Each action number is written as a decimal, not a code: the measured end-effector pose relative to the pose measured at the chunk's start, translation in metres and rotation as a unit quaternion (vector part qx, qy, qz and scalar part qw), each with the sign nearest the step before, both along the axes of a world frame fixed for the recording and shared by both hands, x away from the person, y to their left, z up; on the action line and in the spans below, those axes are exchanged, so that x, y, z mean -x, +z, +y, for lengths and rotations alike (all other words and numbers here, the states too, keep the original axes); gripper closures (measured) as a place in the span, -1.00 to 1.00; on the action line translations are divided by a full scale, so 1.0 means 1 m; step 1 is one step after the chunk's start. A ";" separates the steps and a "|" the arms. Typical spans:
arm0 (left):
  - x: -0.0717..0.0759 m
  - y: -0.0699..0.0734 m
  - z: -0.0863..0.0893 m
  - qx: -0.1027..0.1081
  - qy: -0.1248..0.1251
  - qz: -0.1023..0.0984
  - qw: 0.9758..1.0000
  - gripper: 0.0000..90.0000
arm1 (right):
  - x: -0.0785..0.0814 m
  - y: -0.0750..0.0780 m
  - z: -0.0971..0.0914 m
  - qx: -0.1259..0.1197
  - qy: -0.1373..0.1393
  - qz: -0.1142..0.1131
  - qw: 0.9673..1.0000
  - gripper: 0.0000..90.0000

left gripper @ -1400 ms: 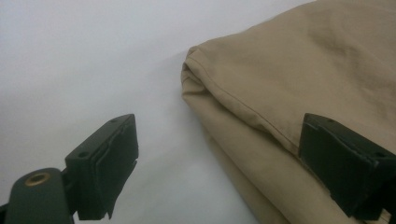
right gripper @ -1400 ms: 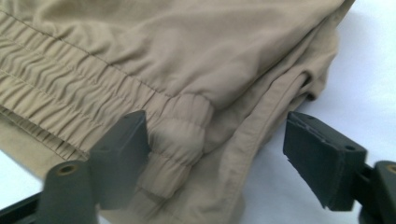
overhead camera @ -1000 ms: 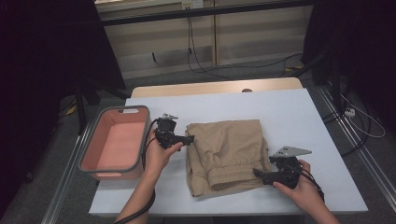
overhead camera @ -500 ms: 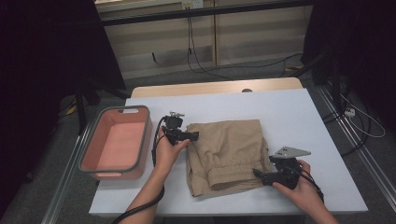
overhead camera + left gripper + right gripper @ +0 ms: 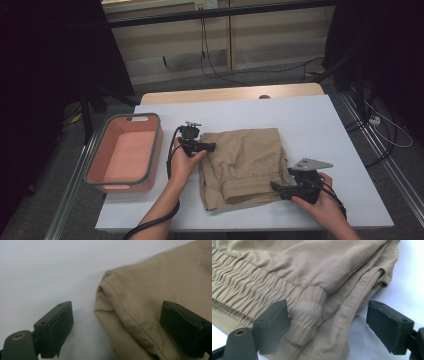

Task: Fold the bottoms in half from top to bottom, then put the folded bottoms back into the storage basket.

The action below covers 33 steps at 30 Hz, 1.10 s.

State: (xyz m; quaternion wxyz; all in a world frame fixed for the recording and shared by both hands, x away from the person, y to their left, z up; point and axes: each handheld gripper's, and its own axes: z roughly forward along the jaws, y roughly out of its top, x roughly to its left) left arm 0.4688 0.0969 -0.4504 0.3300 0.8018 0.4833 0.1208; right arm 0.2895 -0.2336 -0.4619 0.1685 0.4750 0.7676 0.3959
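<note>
A folded khaki garment [image 5: 242, 167] with an elastic waistband lies on the white table [image 5: 325, 130]. My left gripper [image 5: 209, 147] is at its far left corner. In the left gripper view the gripper [image 5: 117, 307] is open, and its jaws have just been closing a little. The garment's corner [image 5: 140, 290] lies between them, untouched by the pads. My right gripper [image 5: 276, 187] is at the near right corner. It [image 5: 328, 305] stands open around the gathered waistband end [image 5: 309, 312], with the left jaw resting against the fabric.
A pink bin with a grey rim [image 5: 156, 145] stands at the table's left, close to my left forearm. A wooden strip [image 5: 225, 94] runs along the table's far edge. Cables lie on the floor behind and to the right.
My left hand has moved right and slightly down, bringing its jaws to the garment's far left corner. The right gripper and the garment have stayed put.
</note>
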 end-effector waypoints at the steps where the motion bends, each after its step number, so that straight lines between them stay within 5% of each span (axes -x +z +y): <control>1: 0.000 0.000 0.000 0.000 0.000 0.001 1.000 -0.72 | 0.001 0.000 0.000 0.002 0.000 -0.001 1.000 -0.61; 14: 0.002 0.001 -0.002 0.007 0.004 0.016 1.000 -0.45 | 0.001 -0.001 0.000 -0.005 0.000 0.001 1.000 -0.61; 27: 0.003 0.010 -0.009 0.027 -0.003 0.061 0.998 0.67 | 0.001 -0.003 -0.002 -0.018 -0.002 0.004 1.000 -0.61; 33: 0.001 0.023 -0.009 0.036 0.000 0.073 0.997 0.81 | -0.001 -0.004 -0.005 -0.047 0.013 0.032 0.998 -0.25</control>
